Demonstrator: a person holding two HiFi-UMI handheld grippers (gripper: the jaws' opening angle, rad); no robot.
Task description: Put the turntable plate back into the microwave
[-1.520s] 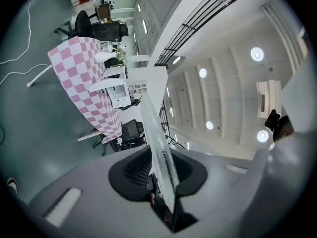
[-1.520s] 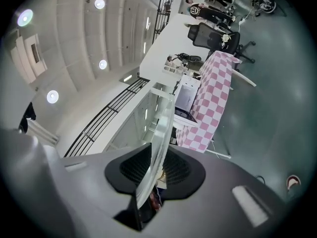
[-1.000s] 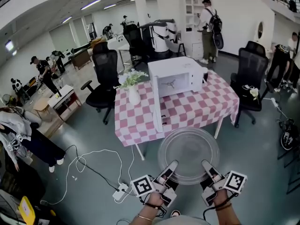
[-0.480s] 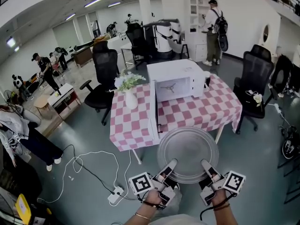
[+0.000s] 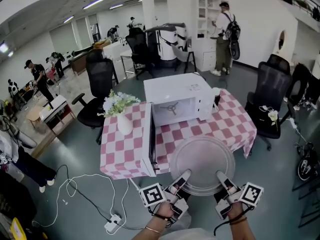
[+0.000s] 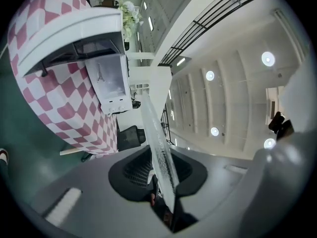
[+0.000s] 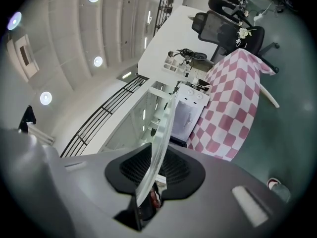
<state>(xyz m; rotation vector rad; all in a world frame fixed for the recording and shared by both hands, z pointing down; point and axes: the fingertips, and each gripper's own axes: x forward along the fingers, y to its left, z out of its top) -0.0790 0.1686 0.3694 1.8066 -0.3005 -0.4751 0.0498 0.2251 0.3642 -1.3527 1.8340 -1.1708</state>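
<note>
Glass, clear and round, the turntable plate (image 5: 202, 164) hangs level in the air above the grey-green floor (image 5: 75, 154), at the near edge of the bench (image 5: 235, 126) and outside the microwave (image 5: 175, 91). Both claws carry it by its near rim. The left claw (image 5: 182, 177) grips the rim at the near left and the right claw (image 5: 220, 177) grips it at the near right. In the left gripper view the plate (image 6: 158, 143) runs edge-on between the two jaws, which stand narrow and press on the glass. The right gripper view shows the same narrow clamp on the plate (image 7: 157, 150). The white microwave stands on the bench's pink-and-white checked cloth (image 5: 125, 149) with its door (image 5: 149, 139) swung wide to the picture's left. A three-armed hub (image 5: 172, 109) shows in the middle of the cavity floor. A white vase of flowers (image 5: 123, 120) stands on the cloth just beside the door. A black office chair (image 5: 272, 91) stands at the far right of the bench.
</note>
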